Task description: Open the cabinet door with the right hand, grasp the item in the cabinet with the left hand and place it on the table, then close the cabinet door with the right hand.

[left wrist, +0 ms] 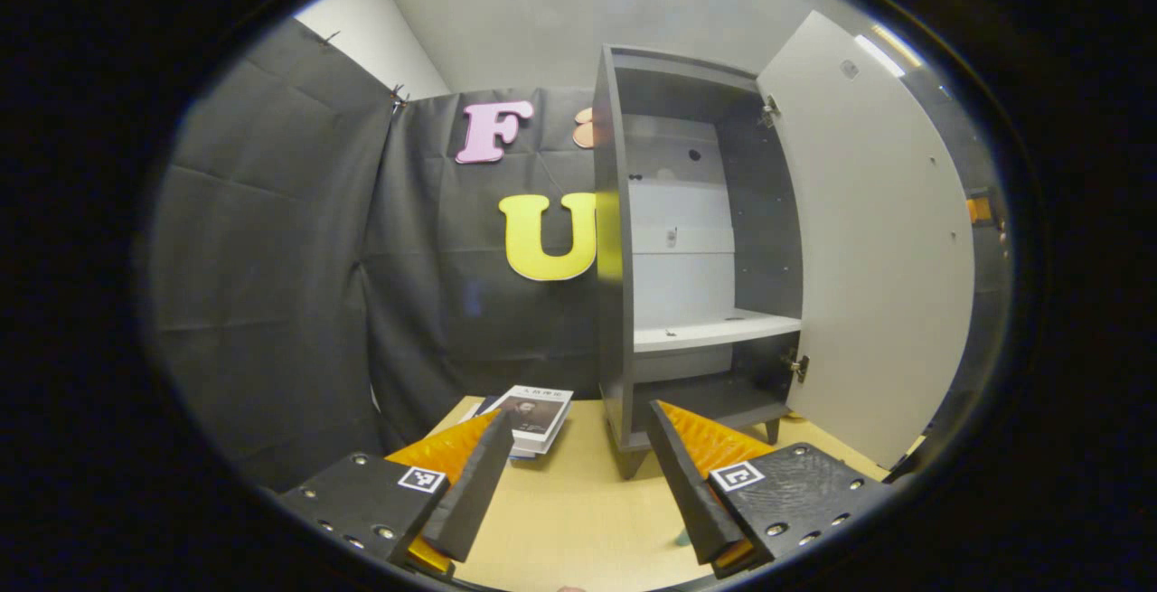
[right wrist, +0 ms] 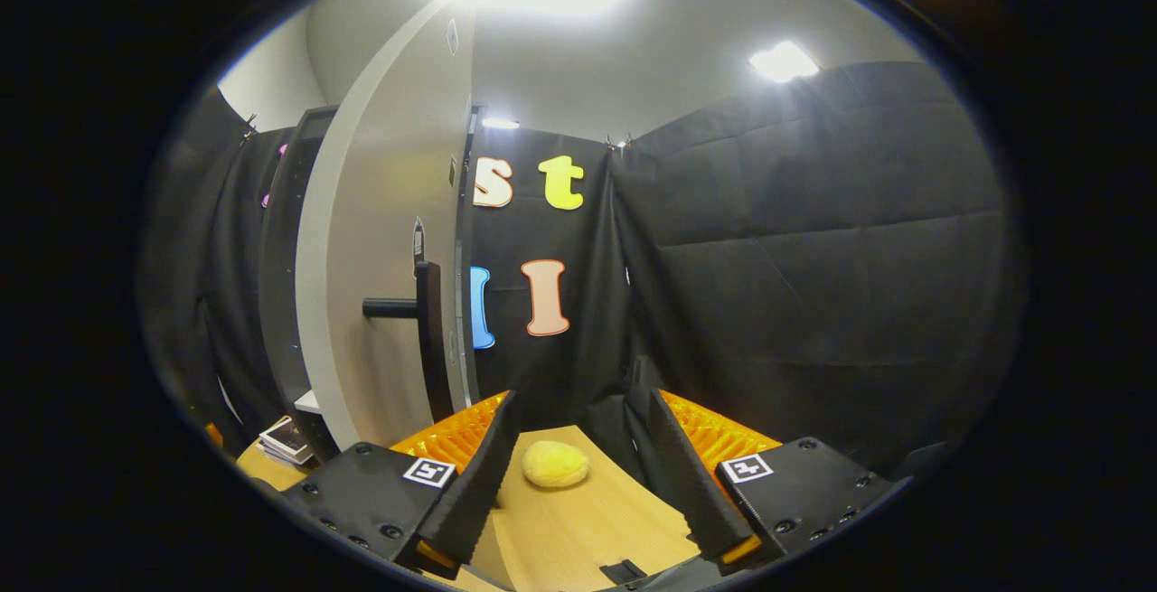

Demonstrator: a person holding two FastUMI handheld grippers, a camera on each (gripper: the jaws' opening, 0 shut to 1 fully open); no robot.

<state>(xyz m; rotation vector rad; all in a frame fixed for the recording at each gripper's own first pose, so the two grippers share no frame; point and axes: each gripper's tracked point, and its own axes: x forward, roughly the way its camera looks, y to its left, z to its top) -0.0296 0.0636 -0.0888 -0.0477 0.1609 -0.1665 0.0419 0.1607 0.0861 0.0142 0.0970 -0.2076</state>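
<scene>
The dark grey cabinet (left wrist: 613, 258) stands on the wooden table (left wrist: 578, 520) with its pale door (left wrist: 868, 239) swung wide to the right. Its white shelf (left wrist: 714, 332) looks bare. My left gripper (left wrist: 580, 416) hangs open over the table in front of the cabinet, nothing between its fingers. In the right gripper view the door (right wrist: 389, 239) stands edge-on at the left, its dark bar handle (right wrist: 425, 321) sticking out. A yellow rounded item (right wrist: 555, 464) lies on the table (right wrist: 578, 529) just beyond my open right gripper (right wrist: 580, 398).
A small stack of books (left wrist: 538, 416) lies on the table left of the cabinet's foot, also seen as books (right wrist: 287, 438) past the door. Black cloth walls close in behind and on both sides.
</scene>
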